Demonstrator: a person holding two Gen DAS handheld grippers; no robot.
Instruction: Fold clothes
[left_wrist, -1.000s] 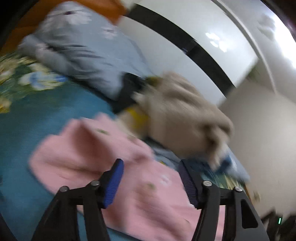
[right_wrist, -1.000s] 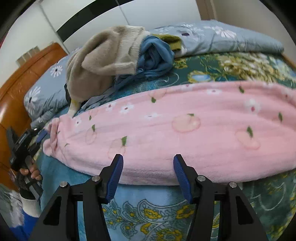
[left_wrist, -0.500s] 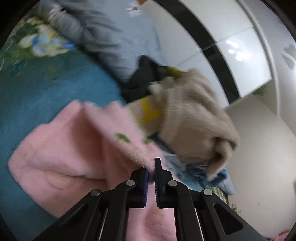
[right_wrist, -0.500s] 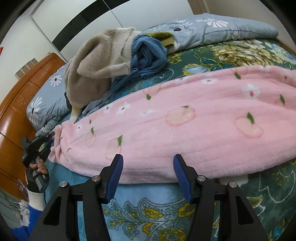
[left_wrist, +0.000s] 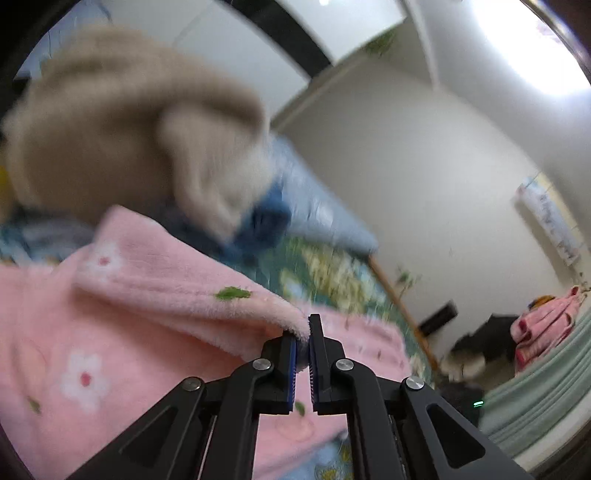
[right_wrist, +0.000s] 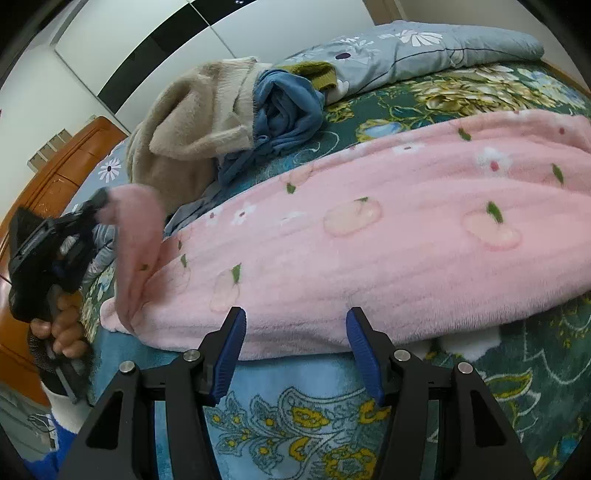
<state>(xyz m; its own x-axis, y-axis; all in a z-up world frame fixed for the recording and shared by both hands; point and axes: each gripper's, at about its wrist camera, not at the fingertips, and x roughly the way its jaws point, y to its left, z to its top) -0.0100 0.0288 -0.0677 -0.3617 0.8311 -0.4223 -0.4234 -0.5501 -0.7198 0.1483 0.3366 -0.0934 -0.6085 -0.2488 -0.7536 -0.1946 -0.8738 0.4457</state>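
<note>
A pink fleece garment (right_wrist: 369, 251) with flower and peach prints lies stretched across the bed. My left gripper (left_wrist: 302, 341) is shut on its left end and holds that end lifted off the bed; the raised flap (right_wrist: 138, 221) shows in the right wrist view, with the left gripper (right_wrist: 99, 201) beside it. The garment (left_wrist: 110, 332) fills the lower left of the left wrist view. My right gripper (right_wrist: 295, 347) is open and empty, hovering just before the garment's near edge.
A beige sweater (right_wrist: 192, 125) and a blue garment (right_wrist: 284, 110) are piled at the back of the bed, next to grey floral pillows (right_wrist: 424, 48). The floral bedspread (right_wrist: 295, 424) lies under everything. A wooden headboard (right_wrist: 66, 162) stands at the left.
My left gripper shut on the pink garment's left end and lifted it up and over toward the right. My right gripper stayed open and moved slightly closer to the garment's near edge.
</note>
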